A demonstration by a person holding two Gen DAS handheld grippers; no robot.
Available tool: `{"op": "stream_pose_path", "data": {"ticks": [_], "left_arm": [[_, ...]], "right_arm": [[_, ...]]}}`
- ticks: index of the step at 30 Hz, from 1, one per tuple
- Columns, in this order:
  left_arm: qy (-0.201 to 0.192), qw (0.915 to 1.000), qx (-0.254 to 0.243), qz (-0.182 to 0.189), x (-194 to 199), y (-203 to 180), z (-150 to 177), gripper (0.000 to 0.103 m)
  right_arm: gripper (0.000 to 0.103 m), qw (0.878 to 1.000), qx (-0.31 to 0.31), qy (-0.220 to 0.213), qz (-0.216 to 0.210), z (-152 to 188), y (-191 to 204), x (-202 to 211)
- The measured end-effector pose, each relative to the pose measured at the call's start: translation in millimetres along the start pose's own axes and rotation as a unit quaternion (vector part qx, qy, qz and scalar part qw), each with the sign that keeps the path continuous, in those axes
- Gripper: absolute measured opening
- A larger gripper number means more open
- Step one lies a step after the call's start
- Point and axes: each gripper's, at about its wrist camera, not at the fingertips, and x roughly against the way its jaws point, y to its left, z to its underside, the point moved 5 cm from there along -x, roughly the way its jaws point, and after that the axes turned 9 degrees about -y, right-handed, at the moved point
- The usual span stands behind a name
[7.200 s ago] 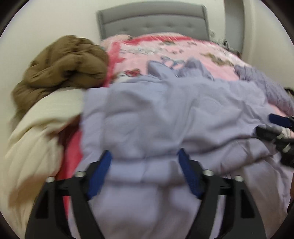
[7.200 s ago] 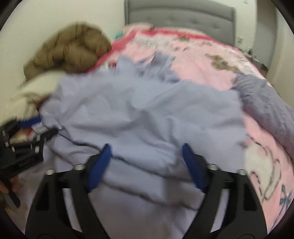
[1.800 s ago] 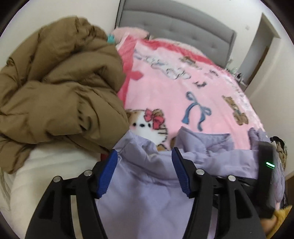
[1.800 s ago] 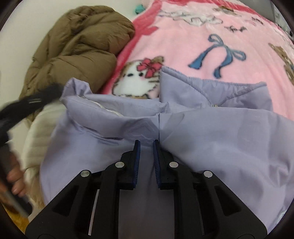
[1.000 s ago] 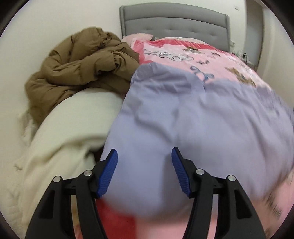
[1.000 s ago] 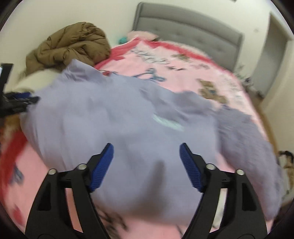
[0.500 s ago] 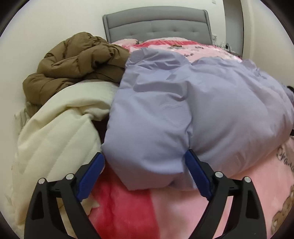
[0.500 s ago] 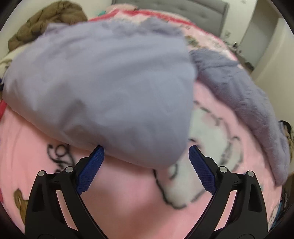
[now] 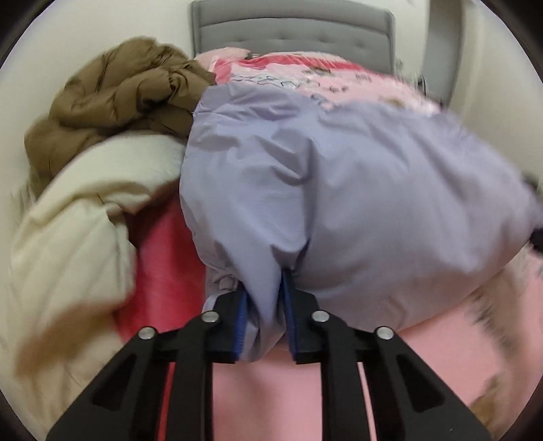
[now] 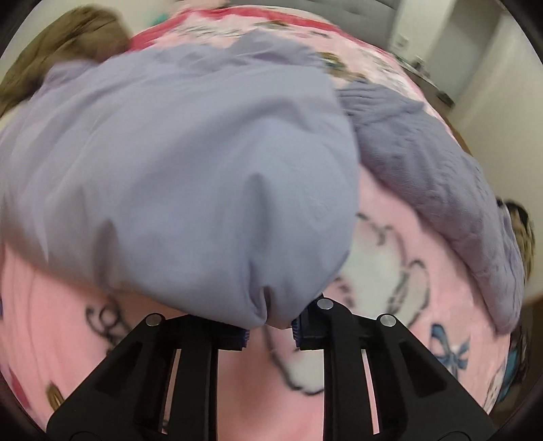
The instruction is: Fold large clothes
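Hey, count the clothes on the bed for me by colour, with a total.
Lavender: 2, the puffy lavender jacket and the lavender fleece garment
Brown: 1, the brown puffer jacket
Cream: 1, the cream quilted coat
Total: 4

- You face a bed (image 9: pixel 339 390) covered in a pink cartoon-print blanket (image 10: pixel 390 257).
- Its grey tufted headboard (image 9: pixel 292 37) stands against a cream wall (image 9: pixel 68 30).
- To your right a pale doorway (image 9: pixel 441 44) opens beside the headboard.
- Light is soft and even across the room.
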Motion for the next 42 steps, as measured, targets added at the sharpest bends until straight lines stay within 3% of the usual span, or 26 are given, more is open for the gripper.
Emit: {"op": "stream_pose_path", "data": {"ticks": [3,6,7,8,9,14,18,19,20,21,22,23,25,28,30,34,39,42], "left_arm": [[-0.013,0.9994,-0.031,-0.009,14.3,-19.7,-2.3,0.017],[-0.016,0.9973,-0.061,-0.036,17.2,-10.9,11.5,0.045],[-0.018,0.9969,-0.068,-0.034,17.0,-3.9,16.7,0.064],[-0.018,0.9964,-0.08,-0.02,17.2,5.1,23.1,0.075],[-0.02,0.9956,-0.091,-0.005,18.2,12.0,27.4,0.075],[-0.033,0.9821,-0.171,0.071,13.0,23.4,33.6,0.075],[0.007,0.9703,-0.199,0.137,-12.1,16.3,41.4,0.075],[0.017,0.9681,-0.207,0.141,-17.0,15.4,45.0,0.068],[0.024,0.9644,-0.222,0.142,-20.3,13.3,49.5,0.051],[0.024,0.9619,-0.233,0.141,-19.6,10.8,51.9,0.05],[0.019,0.9606,-0.24,0.139,-17.0,9.3,52.7,0.037],[0.018,0.9598,-0.244,0.138,-13.1,8.4,53.5,0.032],[0.01,0.9615,-0.24,0.134,-3.0,10.8,50.0,0.024],[-0.038,0.9744,-0.187,0.12,33.0,21.7,19.3,0.018],[-0.045,0.9806,-0.157,0.108,54.4,33.3,2.4,0.017],[-0.01,0.9856,-0.125,0.114,75.5,44.8,2.0,0.015],[0.06,0.979,-0.129,0.146,99.3,48.8,35.3,0.015],[0.121,0.9743,-0.134,0.135,87.4,46.2,73.8,0.018]], "right_arm": [[0.016,1.0,-0.022,0.011,0.001,-8.2,-13.3,-6.3],[0.019,0.999,0.024,0.035,-0.006,-6.7,-13.4,-18.5],[0.019,0.999,0.037,0.039,-0.003,-4.7,-12.5,-19.7],[0.022,0.998,0.043,0.039,0.0,-2.9,-13.1,-20.0],[0.023,0.998,0.043,0.04,-0.002,0.5,-14.9,-18.5],[0.027,0.998,0.051,0.028,0.001,1.3,-15.3,-16.0],[0.028,0.998,0.052,0.03,0.015,7.8,-13.0,-10.4],[0.028,0.998,0.045,0.03,0.013,7.8,-14.1,-10.2],[0.028,0.999,0.039,0.029,0.009,7.5,-15.0,-10.1],[0.028,0.999,0.036,0.028,0.007,7.6,-15.1,-9.8],[0.026,0.999,0.033,0.027,0.001,8.2,-14.7,-9.6],[0.02,0.999,0.035,0.027,-0.011,8.3,-13.4,-9.5],[0.015,0.999,0.041,0.028,-0.023,6.7,-10.4,-4.8],[0.013,0.999,0.036,0.003,-0.038,-6.7,-4.3,22.6],[0.012,0.998,0.033,-0.003,-0.054,-11.2,0.6,41.5],[0.011,0.996,0.067,0.017,-0.065,5.8,11.1,64.7],[0.011,0.994,0.041,0.066,-0.073,54.2,2.5,87.7],[0.013,0.991,0.049,0.107,-0.07,84.3,9.1,77.1]]}}
